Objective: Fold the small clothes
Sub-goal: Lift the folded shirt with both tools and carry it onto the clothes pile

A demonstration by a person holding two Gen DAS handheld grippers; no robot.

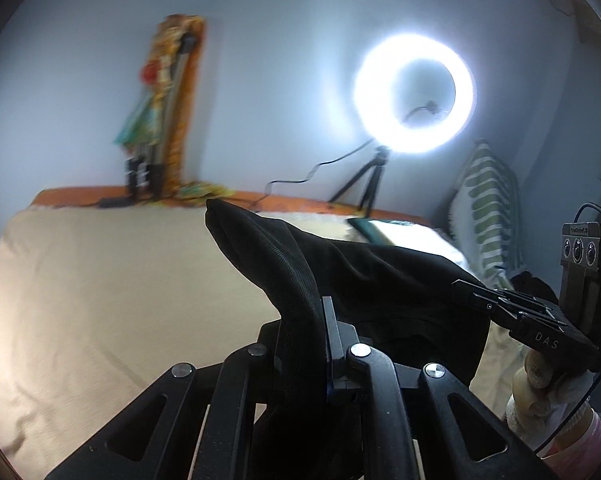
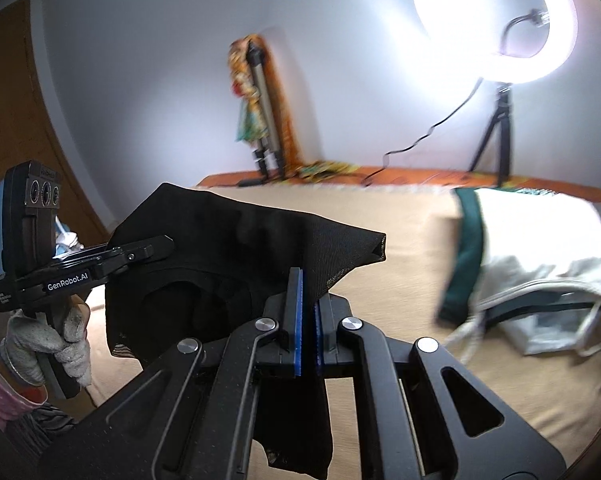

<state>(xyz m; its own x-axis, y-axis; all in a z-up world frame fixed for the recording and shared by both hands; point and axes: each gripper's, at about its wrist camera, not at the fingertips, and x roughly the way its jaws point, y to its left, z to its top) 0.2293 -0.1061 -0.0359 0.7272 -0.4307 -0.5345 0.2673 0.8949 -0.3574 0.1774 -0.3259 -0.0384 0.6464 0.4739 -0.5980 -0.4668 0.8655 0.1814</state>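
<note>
The left tool (image 1: pixel 300 344) is pinched on a ribbed band of the black garment (image 1: pixel 380 288), which rises between its fingers and peaks in a folded corner. The right tool (image 2: pixel 306 308), blue pads nearly together, clamps another edge of the same garment (image 2: pixel 228 248); cloth hangs below the pads and a pointed corner juts to the right. The garment is held up between the two tools, above the bed (image 2: pixel 400 240).

From the left wrist view the right tool (image 1: pixel 466 294) reads "DAS" on its body. From the right wrist view the left tool (image 2: pixel 156 249) reads "GenRobot.AI", gripped by a gloved hand (image 2: pixel 52 340); smaller print beside it is illegible.

The tan bed cover lies bare ahead and to the left in the left wrist view. To the right sits a white and green garment (image 2: pixel 540 248) with drawstrings. Along the bed's far edge stand a lit ring light (image 1: pixel 414 92) on a tripod, its cable trailing, and a folded tripod (image 2: pixel 262 120) against the wall. A striped pillow (image 1: pixel 488 204) leans at the right.
</note>
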